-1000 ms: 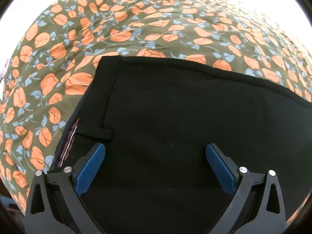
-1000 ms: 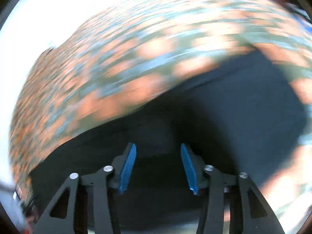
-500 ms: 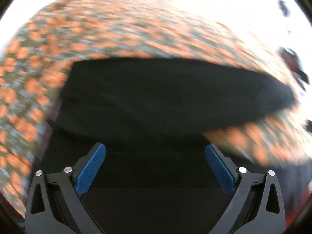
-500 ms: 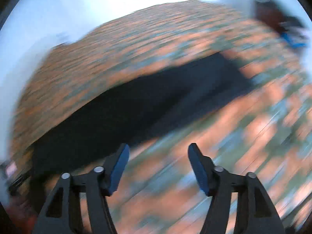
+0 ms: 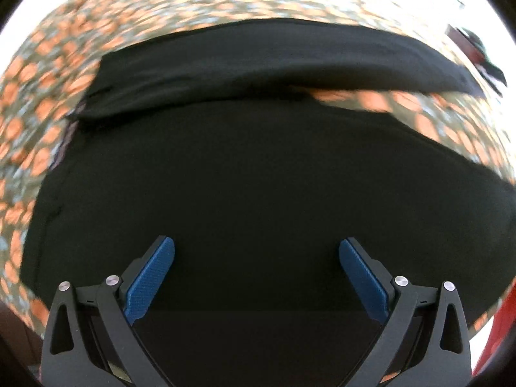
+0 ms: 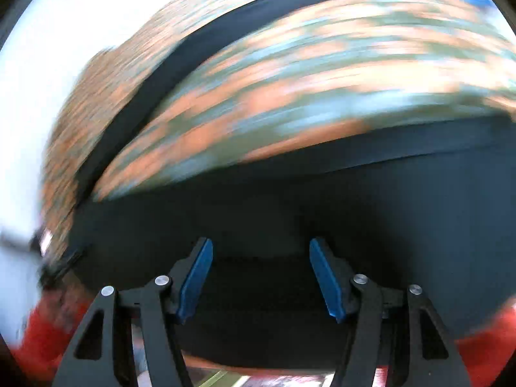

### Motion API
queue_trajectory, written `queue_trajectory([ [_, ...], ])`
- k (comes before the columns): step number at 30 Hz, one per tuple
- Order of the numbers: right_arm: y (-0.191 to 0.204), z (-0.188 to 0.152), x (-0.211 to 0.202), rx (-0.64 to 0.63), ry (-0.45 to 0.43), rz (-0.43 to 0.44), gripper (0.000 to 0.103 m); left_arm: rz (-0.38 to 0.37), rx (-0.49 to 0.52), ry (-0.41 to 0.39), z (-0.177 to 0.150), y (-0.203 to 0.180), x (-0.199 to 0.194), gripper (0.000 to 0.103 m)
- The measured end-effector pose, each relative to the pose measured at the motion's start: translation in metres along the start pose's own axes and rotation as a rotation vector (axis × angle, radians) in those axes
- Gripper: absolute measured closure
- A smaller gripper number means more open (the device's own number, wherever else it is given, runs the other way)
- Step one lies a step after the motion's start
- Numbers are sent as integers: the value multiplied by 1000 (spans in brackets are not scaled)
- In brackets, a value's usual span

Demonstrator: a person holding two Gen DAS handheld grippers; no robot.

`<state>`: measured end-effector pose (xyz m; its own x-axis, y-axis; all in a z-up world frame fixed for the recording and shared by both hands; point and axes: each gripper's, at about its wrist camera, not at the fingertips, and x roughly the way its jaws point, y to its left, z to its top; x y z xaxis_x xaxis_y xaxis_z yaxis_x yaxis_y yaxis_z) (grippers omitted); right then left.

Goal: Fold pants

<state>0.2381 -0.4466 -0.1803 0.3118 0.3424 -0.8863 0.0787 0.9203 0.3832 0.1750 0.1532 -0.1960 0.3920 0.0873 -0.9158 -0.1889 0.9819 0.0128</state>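
No writing is readable; both views are motion-blurred. Black pants (image 5: 258, 177) lie on the floral cloth (image 5: 48, 64). Left gripper (image 5: 256, 251) gapes wide, right gripper (image 6: 260, 251) half-spread; both hold nothing

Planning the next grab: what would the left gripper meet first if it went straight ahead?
Probably the black pants: the open left gripper points onto them, nothing between. Depth is unclear.
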Motion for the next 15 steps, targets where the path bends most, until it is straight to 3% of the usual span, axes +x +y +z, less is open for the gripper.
queue_trajectory([
  [3,-81,24,-27,240,-87,-140,41,50,-47,-8,5,18,-1,1],
  [5,-119,27,-38,414,-141,-148,41,78,-76,-15,10,31,-1,1],
  [6,-120,29,-41,431,-154,-160,41,83,-99,-22,15,39,-3,1],
  [8,-113,36,-39,397,-150,-232,41,95,-135,-40,24,53,-3,1],
  [11,-73,46,-34,280,-172,-376,40,107,-164,-90,41,74,-7,1],
  [15,-8,47,-35,147,-235,-304,39,104,-191,-229,71,103,-13,1],
])
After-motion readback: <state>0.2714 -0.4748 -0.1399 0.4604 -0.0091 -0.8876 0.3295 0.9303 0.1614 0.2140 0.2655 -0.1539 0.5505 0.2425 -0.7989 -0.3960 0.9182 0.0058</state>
